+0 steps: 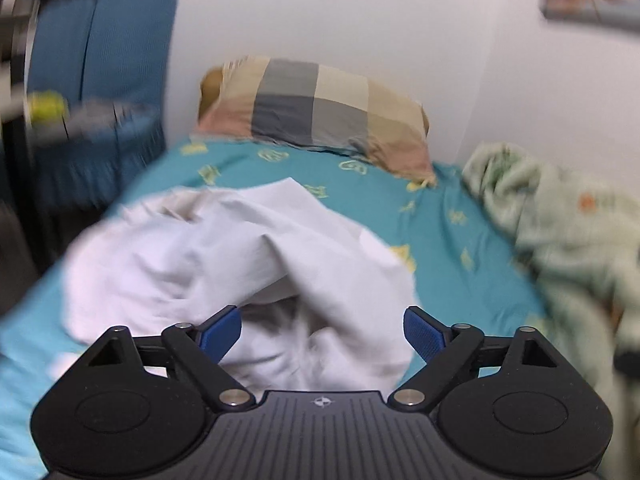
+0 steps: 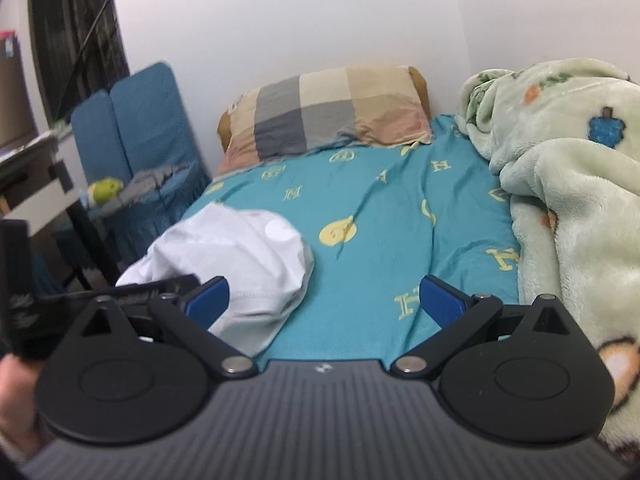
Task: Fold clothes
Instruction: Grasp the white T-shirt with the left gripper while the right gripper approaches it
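white garment (image 1: 224, 264): crumpled in a rumpled mound on the teal bedsheet (image 2: 380, 208), left side of bed, well short of the checked pillow (image 2: 324, 110) and apart from the pale fleece blanket (image 2: 568, 184). plain, thin, creased; stitched hem visible. left gripper (image 1: 322, 334): jaws spread wide, nothing held, fabric just ahead. right gripper (image 2: 325, 300): jaws spread wide, nothing held, beside mound. best handled by pinching hem or corners, lifting, spreading flat before folding.
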A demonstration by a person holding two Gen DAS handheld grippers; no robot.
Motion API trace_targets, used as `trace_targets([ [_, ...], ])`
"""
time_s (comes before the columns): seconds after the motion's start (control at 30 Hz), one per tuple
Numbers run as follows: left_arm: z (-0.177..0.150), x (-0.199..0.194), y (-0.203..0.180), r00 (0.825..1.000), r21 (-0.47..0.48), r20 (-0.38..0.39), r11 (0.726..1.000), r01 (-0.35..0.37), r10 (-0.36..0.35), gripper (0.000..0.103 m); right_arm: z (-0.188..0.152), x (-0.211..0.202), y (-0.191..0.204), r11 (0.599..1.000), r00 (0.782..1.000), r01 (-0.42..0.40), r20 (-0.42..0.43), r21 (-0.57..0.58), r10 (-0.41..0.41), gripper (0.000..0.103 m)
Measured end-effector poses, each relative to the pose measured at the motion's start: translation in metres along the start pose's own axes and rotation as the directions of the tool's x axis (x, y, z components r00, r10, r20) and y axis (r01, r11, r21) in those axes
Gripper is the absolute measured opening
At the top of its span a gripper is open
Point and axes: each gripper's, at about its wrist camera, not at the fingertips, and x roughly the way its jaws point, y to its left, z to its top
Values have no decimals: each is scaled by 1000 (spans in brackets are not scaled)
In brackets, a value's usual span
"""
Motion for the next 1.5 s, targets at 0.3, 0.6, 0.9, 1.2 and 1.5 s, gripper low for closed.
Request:
trace_targets([
  [0.3,32,33,17,994,-120,52,988,101,-95,2,-22,7,21,988,989,-19,142,-155,42,103],
  [0.6,59,-125,-6,963,-78,209,978,193,-173,2,-34,-12,46,959,981,-104,131,-262,142,103],
  [0.9,34,-227,32,973,-51,229,999,6,6,4,-53,-29,66,949,965,-262,-45,-173,258,103],
  [1.2,6,-185,80,975,87,-77,976,-201,208,40,-75,-25,84,944,972,-235,-73,-231,224,103],
  [1.5,-51,-219,35,978,464,-125,881,-90,166,69,-67,-15,73,963,979,-199,-90,-181,185,94],
])
